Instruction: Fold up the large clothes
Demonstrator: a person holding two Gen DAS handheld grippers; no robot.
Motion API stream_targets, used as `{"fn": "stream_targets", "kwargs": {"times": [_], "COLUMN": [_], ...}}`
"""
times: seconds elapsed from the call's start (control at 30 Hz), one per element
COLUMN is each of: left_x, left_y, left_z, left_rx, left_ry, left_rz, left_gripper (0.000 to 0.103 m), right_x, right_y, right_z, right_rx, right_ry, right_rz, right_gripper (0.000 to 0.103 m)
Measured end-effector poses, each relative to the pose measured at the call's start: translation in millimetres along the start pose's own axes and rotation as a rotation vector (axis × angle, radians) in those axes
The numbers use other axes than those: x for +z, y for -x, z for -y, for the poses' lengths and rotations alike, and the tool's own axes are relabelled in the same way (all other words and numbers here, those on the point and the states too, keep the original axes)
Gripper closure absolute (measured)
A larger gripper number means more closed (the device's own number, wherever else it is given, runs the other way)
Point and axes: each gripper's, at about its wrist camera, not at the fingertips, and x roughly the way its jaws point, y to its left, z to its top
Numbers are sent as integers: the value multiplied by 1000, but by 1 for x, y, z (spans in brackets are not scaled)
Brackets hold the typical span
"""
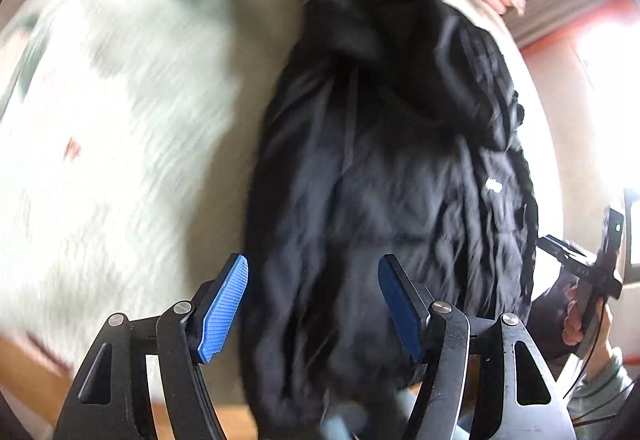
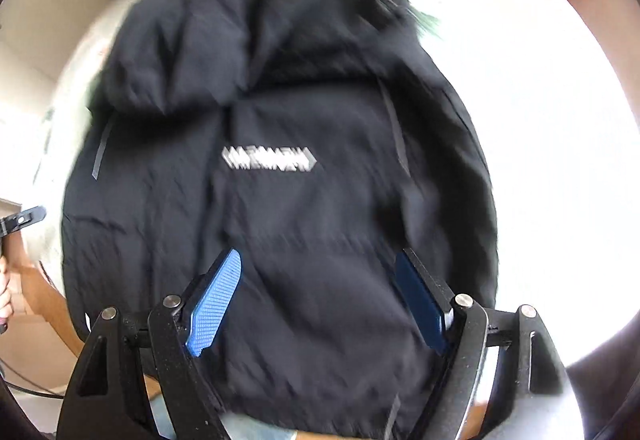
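A large black hooded jacket lies spread on a white patterned bed cover, back up, with a white logo across it and the hood at the far end. My right gripper is open above its lower half, holding nothing. In the left wrist view the jacket shows from the side, rumpled and partly folded lengthwise. My left gripper is open over its near edge, empty. Both views are motion-blurred.
The bed cover stretches left of the jacket. The right hand and its gripper show at the right edge of the left wrist view. Wooden floor lies beside the bed. A bright window is at the far right.
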Motion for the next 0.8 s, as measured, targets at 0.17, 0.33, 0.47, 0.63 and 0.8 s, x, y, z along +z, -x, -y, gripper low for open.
{"fn": "stream_targets", "kwargs": {"times": [0.17, 0.33, 0.47, 0.63, 0.8], "left_x": [-42, -71, -93, -114, -131], "left_y": [-4, -16, -29, -42, -51], "left_z": [-40, -54, -57, -55, -61], "left_rx": [30, 46, 8, -11, -38], "left_ry": [61, 107, 166, 209, 243], "left_rz": [-62, -106, -142, -161, -195], "left_gripper": [33, 33, 33, 33, 33], "right_x": [-37, -69, -100, -130, -148], "right_y": [1, -2, -3, -14, -20], "right_z": [42, 81, 115, 144, 159], "right_rx": [-55, -91, -74, -6, 76], "right_ry": [-48, -92, -138, -170, -179], "right_rz": [-34, -72, -111, -170, -192], "right_gripper": [21, 21, 22, 31, 31]}}
